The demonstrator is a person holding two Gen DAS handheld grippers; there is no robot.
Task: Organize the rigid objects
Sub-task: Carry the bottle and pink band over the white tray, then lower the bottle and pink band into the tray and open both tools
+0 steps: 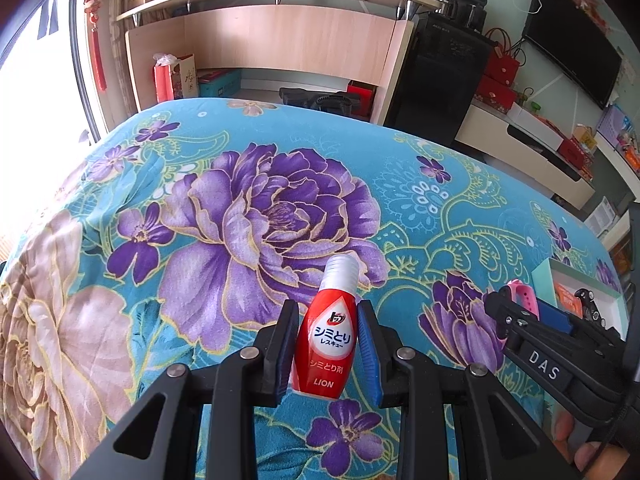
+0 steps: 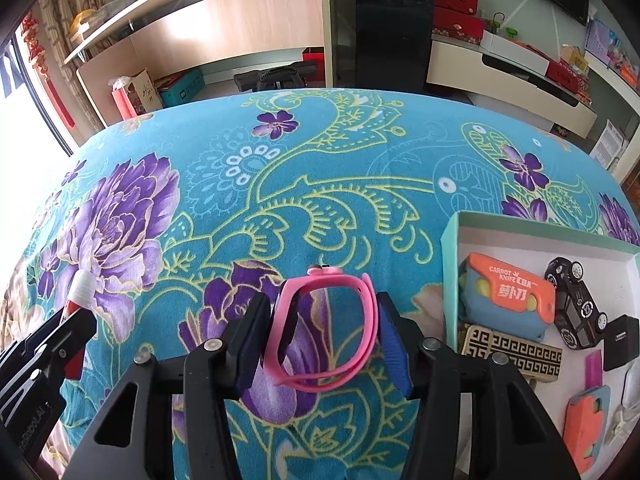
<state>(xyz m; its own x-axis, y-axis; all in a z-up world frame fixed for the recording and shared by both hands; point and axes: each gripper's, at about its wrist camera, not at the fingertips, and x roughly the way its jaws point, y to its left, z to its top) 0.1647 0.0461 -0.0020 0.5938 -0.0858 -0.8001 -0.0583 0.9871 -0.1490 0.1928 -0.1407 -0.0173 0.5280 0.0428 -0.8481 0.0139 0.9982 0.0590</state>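
A table (image 2: 320, 152) under a teal cloth with big purple flowers fills both views. Beyond its far edge stand a pale wooden shelf unit (image 1: 280, 40) and a black cabinet (image 2: 384, 20).

At the table's right edge, toward the near corner, lies an open box (image 2: 452, 240) with a mint-green rim and white floor. In it lie an orange toy knife (image 2: 512, 284) marked "CARROT KNIFE", a black toy car (image 2: 576, 304) tipped on its side just right of the knife, a gold-and-black patterned block (image 2: 516, 352) below the knife, a small black block (image 2: 620, 342) by the car, and a second orange piece (image 2: 586, 420) nearest the near edge.

The left claw (image 1: 326, 344) pinches a red bottle (image 1: 326, 340) with a clear cap; the bottle stands upright between the blue pads, over the near middle of the table. Whether its base rests on the cloth cannot be told.

The right claw (image 2: 326, 340) sits just left of the box, with a pink band (image 2: 320, 328) between its fingers. The band is a closed loop standing on edge; both pads touch its sides, pinching it. The loop's lower part lies against the cloth near the near edge.

In the left wrist view the right claw (image 1: 532, 308) shows at the right edge with the pink band (image 1: 526, 294) in it, the box (image 1: 580, 280) behind.
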